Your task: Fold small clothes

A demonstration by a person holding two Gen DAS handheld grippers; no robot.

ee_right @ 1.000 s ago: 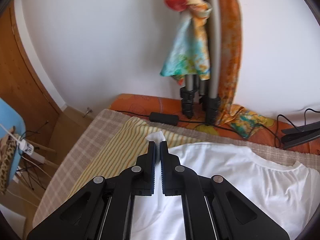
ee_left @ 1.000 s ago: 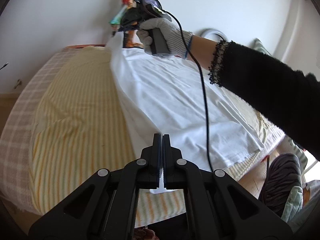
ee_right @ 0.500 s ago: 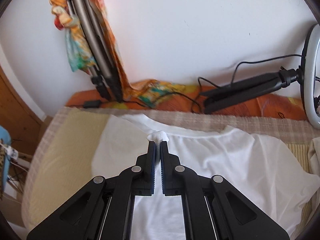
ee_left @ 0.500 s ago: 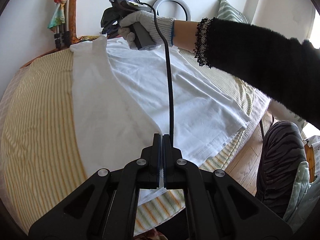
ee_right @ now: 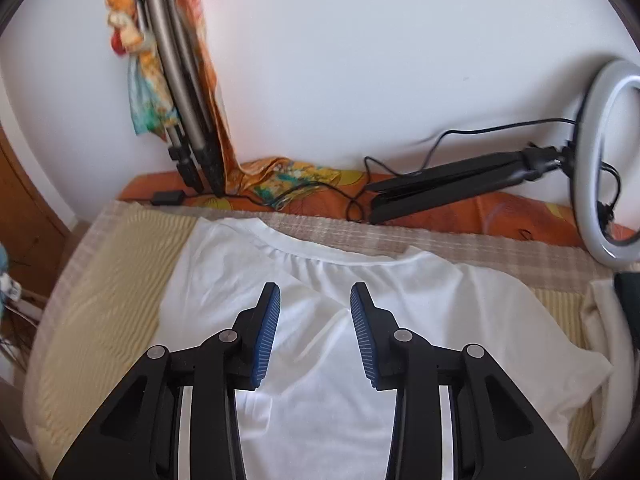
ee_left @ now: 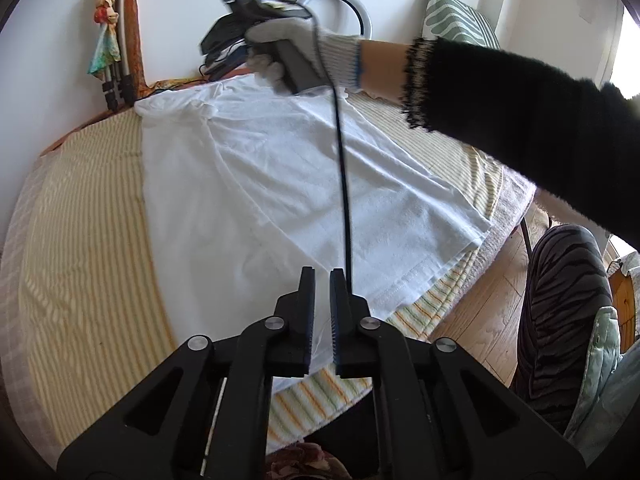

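Lying part-folded on the striped yellow bedcover (ee_left: 88,240), the white cotton T-shirt (ee_left: 248,184) sat ungripped: left claw (ee_left: 322,276) slightly parted, right claw (ee_right: 315,294) wide apart.

Shirt (ee_left: 256,184) on bed (ee_left: 80,240), tripod (ee_right: 180,92) behind.
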